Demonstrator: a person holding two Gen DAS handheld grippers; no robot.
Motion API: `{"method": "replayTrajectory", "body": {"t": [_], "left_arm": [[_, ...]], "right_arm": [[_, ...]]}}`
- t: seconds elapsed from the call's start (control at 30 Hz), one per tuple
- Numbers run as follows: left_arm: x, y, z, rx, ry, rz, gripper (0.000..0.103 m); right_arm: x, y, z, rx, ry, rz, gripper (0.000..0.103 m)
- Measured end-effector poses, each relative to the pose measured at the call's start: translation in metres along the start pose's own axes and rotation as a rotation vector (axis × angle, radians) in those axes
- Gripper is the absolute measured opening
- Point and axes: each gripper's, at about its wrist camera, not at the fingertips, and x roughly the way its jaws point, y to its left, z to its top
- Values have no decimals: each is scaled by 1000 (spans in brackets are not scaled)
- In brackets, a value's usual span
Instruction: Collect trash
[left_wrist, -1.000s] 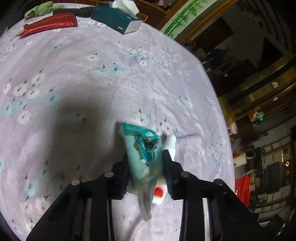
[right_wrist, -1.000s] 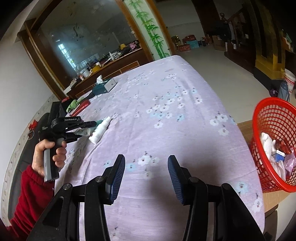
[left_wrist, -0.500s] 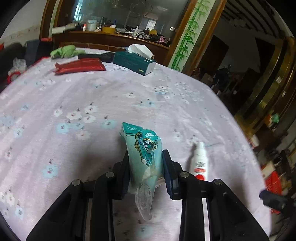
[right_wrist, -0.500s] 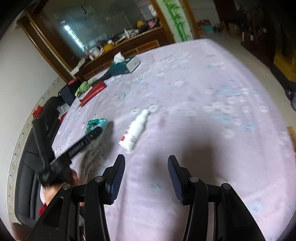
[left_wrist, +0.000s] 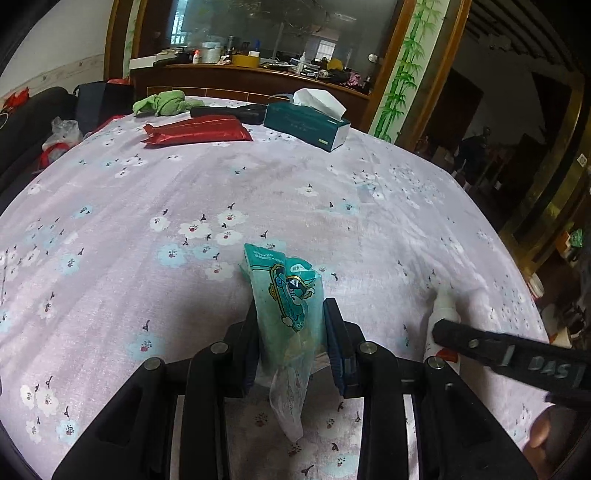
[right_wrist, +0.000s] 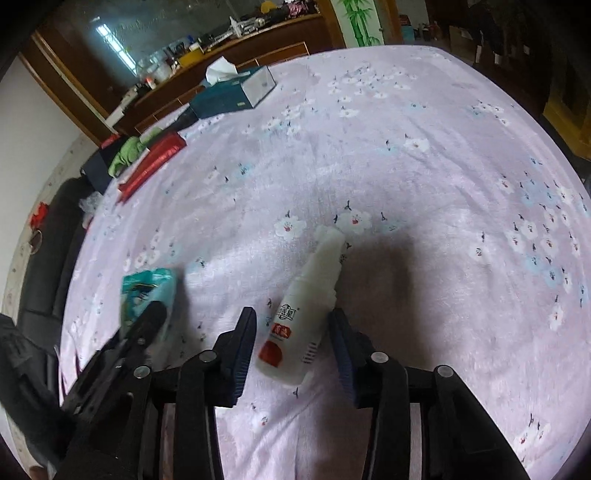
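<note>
**Wrapper held, bottle now between the right jaws**

Wrapper (left_wrist: 286, 306) sits clenched in our left gripper (left_wrist: 291, 343), lifted off the desk (left_wrist: 295, 192). In the last second our right gripper (right_wrist: 293, 343) swung from empty cloth to straddle the bottle (right_wrist: 299, 325), jaws spread and not touching it. Closing is next, we judge. Tissue box (right_wrist: 232, 96) and red pouch (right_wrist: 153, 162) lie well apart; the desk edge is far.

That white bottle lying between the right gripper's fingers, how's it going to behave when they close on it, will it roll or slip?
The white bottle lies on its side on the soft tablecloth, so it may roll a little if nudged unevenly. The right gripper is open with a finger on each side, so closing should centre it. Its smooth plastic looks fairly rigid, possibly slippery; the narrow neck gives less grip than the body.
</note>
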Motion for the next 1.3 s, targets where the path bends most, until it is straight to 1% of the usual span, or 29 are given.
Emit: {"method": "replayTrajectory", "body": {"t": [0.1, 0.17, 0.23, 0.33, 0.4, 0.57, 0.67, 0.83, 1.03, 1.3], "left_arm": [[0, -2, 0, 7, -2, 2, 30], [0, -3, -1, 11, -1, -5, 30], [-2, -6, -3, 28, -12, 5, 30], [-4, -12, -4, 53, -28, 19, 30], [-7, -16, -5, 71, -46, 33, 30], [-12, -24, -6, 112, -92, 71, 30], [-13, -27, -6, 126, -104, 82, 30], [-15, -31, -6, 146, -122, 95, 30], [-19, -38, -8, 181, -148, 110, 30], [-20, -39, -8, 183, -152, 111, 30]], "right_arm": [[8, -3, -1, -15, 21, 5, 37], [7, -3, -3, -39, 12, -8, 32], [6, -3, -6, -77, -1, -6, 32], [-2, -7, -15, -135, -51, -37, 32], [-8, -11, -18, -141, -83, -26, 32], [-25, -16, -28, -174, -205, -13, 32], [-31, -14, -30, -199, -242, -12, 32], [-38, -12, -31, -221, -274, 0, 32], [-40, -16, -32, -210, -275, 14, 32], [-43, -13, -36, -221, -284, 21, 32]]}}
